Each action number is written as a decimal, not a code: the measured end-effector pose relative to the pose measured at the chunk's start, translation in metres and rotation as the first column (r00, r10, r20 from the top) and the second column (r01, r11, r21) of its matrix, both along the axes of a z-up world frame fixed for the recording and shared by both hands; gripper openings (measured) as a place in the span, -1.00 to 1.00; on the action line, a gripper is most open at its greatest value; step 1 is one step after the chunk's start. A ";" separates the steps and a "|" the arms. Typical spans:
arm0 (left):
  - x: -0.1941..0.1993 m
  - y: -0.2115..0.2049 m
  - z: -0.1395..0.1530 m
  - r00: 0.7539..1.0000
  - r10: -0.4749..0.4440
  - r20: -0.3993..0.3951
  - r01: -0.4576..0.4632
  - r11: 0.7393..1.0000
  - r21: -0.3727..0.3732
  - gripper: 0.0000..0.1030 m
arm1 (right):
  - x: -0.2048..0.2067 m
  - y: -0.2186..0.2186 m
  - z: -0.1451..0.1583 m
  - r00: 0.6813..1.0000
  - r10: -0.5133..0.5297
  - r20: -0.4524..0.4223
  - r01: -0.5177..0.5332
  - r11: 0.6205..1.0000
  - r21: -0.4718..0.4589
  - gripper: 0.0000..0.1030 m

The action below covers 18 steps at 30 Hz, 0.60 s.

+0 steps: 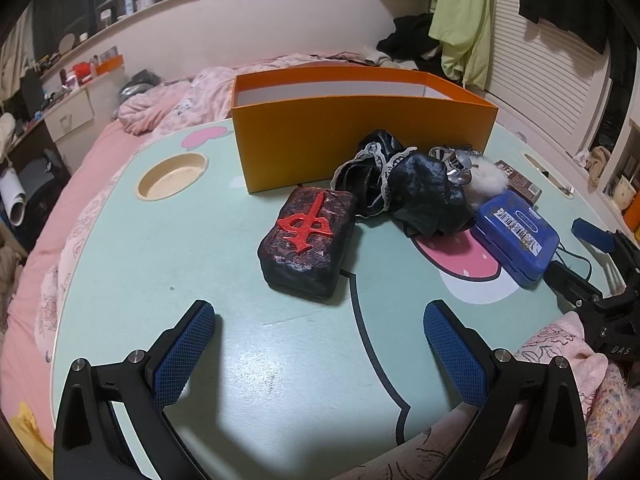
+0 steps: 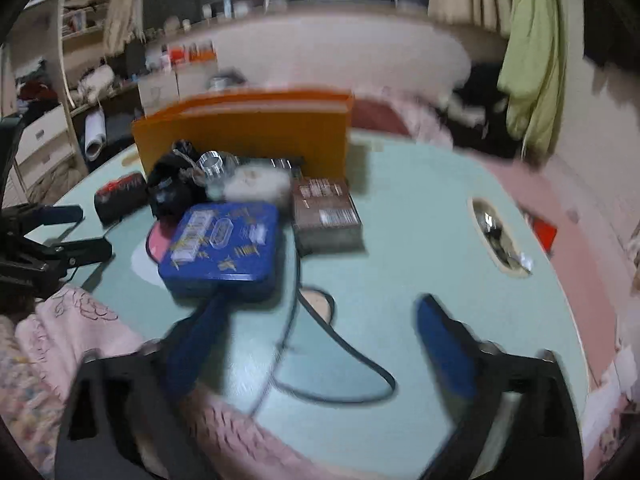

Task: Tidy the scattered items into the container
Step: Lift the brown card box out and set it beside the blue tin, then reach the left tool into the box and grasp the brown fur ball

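Note:
An open orange box [image 1: 360, 140] stands at the far side of the mint table [image 1: 200, 264]; it also shows in the right wrist view [image 2: 248, 136]. In front of it lie a dark block with a red symbol [image 1: 308, 240], a black lace-trimmed cloth [image 1: 400, 184], a shiny metal piece [image 1: 456, 164], a white fluffy ball [image 1: 486, 180], a blue tin [image 1: 516, 236] and a brown box [image 2: 324, 212]. My left gripper [image 1: 320, 320] is open and empty, just short of the dark block. My right gripper [image 2: 320, 320] is open and empty near the blue tin [image 2: 224, 244]; this view is blurred.
The table sits on a bed with pink bedding [image 1: 168, 100]. It has a round cup recess [image 1: 172, 180] at the left and a slot [image 2: 500, 236] at the right. A black cable [image 2: 304, 360] crosses the table. Shelves and drawers [image 1: 68, 116] stand to the left.

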<state>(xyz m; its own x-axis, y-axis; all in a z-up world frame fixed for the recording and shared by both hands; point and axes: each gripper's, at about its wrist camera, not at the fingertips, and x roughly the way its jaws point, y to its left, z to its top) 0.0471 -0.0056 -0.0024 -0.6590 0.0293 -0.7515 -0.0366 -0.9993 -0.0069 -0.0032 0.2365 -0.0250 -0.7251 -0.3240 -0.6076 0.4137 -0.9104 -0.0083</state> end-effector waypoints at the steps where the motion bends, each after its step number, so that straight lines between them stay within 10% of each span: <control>1: 0.000 0.000 0.000 1.000 0.001 0.000 -0.001 1.000 0.000 1.00 | -0.002 0.001 -0.001 1.000 0.006 -0.004 -0.006 1.000 -0.008 0.99; 12: 0.002 -0.002 0.002 1.000 0.007 0.001 -0.007 1.000 -0.001 1.00 | -0.007 0.005 -0.006 0.999 0.031 -0.014 -0.031 0.999 -0.022 0.99; 18: 0.005 -0.002 0.057 0.988 -0.096 -0.119 0.111 0.986 0.124 1.00 | -0.007 0.005 -0.006 0.999 0.031 -0.014 -0.031 0.999 -0.023 0.99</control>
<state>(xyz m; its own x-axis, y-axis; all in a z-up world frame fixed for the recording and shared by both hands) 0.0519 -0.0076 0.0547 -0.7273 0.1943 -0.6582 -0.1480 -0.9809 -0.1261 -0.0099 0.2419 -0.0310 -0.7226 -0.3601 -0.5900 0.4415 -0.8972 0.0069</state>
